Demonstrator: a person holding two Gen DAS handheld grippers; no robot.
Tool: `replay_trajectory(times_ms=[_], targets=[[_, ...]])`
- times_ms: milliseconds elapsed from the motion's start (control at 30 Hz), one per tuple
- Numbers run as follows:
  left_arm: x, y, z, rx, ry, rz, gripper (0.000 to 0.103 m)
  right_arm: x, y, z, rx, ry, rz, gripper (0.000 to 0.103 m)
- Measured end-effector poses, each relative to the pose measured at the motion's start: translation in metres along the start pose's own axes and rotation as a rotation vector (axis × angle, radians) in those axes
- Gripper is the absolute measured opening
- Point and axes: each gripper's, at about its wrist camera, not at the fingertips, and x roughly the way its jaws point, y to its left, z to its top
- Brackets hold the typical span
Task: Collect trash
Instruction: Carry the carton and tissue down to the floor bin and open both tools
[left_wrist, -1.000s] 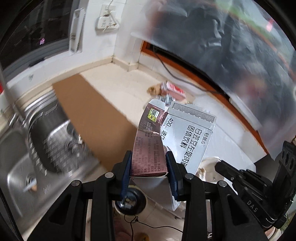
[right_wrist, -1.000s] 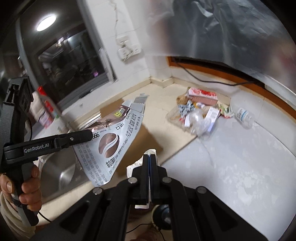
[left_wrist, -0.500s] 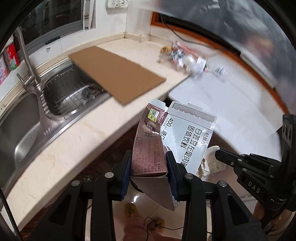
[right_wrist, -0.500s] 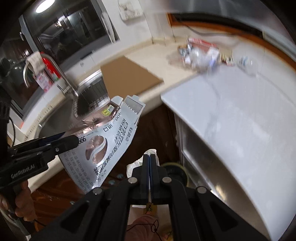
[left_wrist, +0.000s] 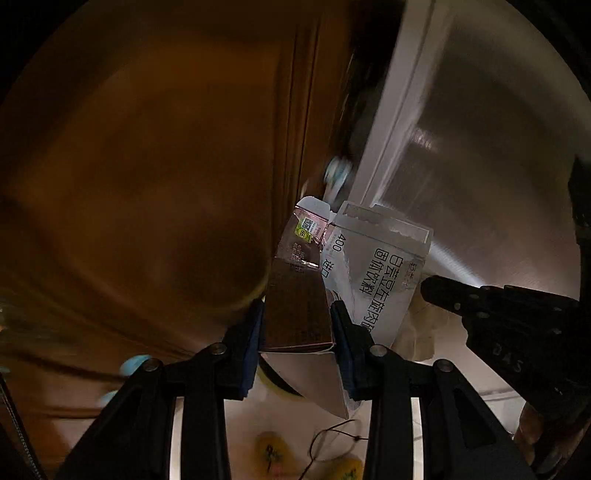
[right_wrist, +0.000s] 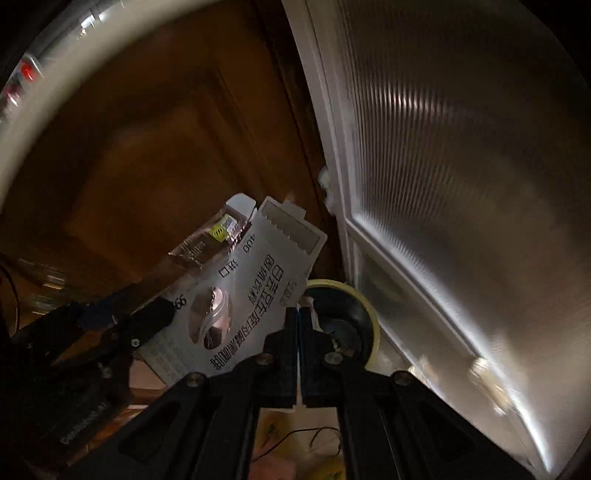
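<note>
1. Cabinet door (left_wrist: 147, 166): a brown wooden panel fills the left half of both views. It is dim and blurred.
2. Ribbed panel (right_wrist: 461, 184): a pale grey ribbed surface in a white frame fills the right half of both views, meeting the wooden door at a near-vertical edge.
3. Counter edge (right_wrist: 33, 122): a pale curved band runs across the upper left of the right wrist view, above the cabinet door.
4. Left gripper (left_wrist: 297, 332): black, with blue pads. Its jaws are clamped on the lower end of the box, one pad against each side.
5. Right gripper (right_wrist: 297, 321): black. Its jaws are pressed fully together on a thin white scrap (right_wrist: 299, 404) whose lower edge shows below the pads. The scrap's upper part is hidden behind the fingers.
6. Box (left_wrist: 373, 280): a flattened cardboard carton, white with black printed characters on one face and metallic pink-brown on the adjoining face. It is held in the air in front of the cabinet, torn-open end tilted up and away from the left gripper. A small yellow-green sticker (left_wrist: 304, 232) sits near that upper end.
7. Round bin (right_wrist: 343, 317): a dark circular opening with a pale yellow rim, low down behind the right gripper's fingers and just beside the box's lower right edge.
8. Floor (left_wrist: 295, 424): a light surface at the bottom, with a thin dark cord (left_wrist: 332, 439) lying on it.
9. Hand (left_wrist: 535, 439): partly visible at the lower right of the left wrist view, under the right gripper's body.
</note>
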Motion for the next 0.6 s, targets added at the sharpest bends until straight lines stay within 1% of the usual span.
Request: replay_trajectory(times_ms=[100, 167, 200, 267, 300, 333, 367, 400, 433, 467, 600], targets=[[0.068, 0.012, -0.025, 0.016, -0.012, 0.003, 0.035, 0.064, -0.014, -0.022, -0.013, 0.002, -0.014, 0.001], [0.103, 0.017, -0.038, 0.04, 0.01, 0.001, 0.036, 0.101, -0.021, -0.032, -0.003, 0.028, -0.022, 0.002], [0.119, 0.019, -0.045, 0.052, 0.028, 0.003, 0.038, 0.122, -0.026, -0.039, 0.005, 0.054, -0.023, 0.002], [0.142, 0.022, -0.054, 0.074, 0.055, 0.002, 0.055, 0.15, -0.035, -0.05, 0.017, 0.097, -0.042, 0.004], [0.152, 0.023, -0.059, 0.084, 0.058, 0.017, 0.058, 0.161, -0.04, -0.056, 0.022, 0.109, -0.052, 0.004], [0.16, 0.024, -0.064, 0.09, 0.056, 0.03, 0.061, 0.168, -0.042, -0.059, 0.026, 0.113, -0.062, 0.008], [0.166, 0.024, -0.065, 0.093, 0.059, 0.035, 0.062, 0.175, -0.044, -0.064, 0.032, 0.118, -0.073, 0.019], [0.174, 0.025, -0.068, 0.096, 0.073, 0.044, 0.062, 0.179, -0.046, -0.067, 0.035, 0.12, -0.077, 0.027], [0.179, 0.026, -0.07, 0.092, 0.085, 0.047, 0.062, 0.182, -0.047, -0.071, 0.038, 0.115, -0.083, 0.041], [0.183, 0.027, -0.072, 0.085, 0.093, 0.048, 0.062, 0.182, -0.048, -0.074, 0.038, 0.109, -0.087, 0.047], [0.189, 0.026, -0.074, 0.063, 0.097, 0.04, 0.062, 0.184, -0.049, -0.082, 0.036, 0.11, -0.095, 0.047]])
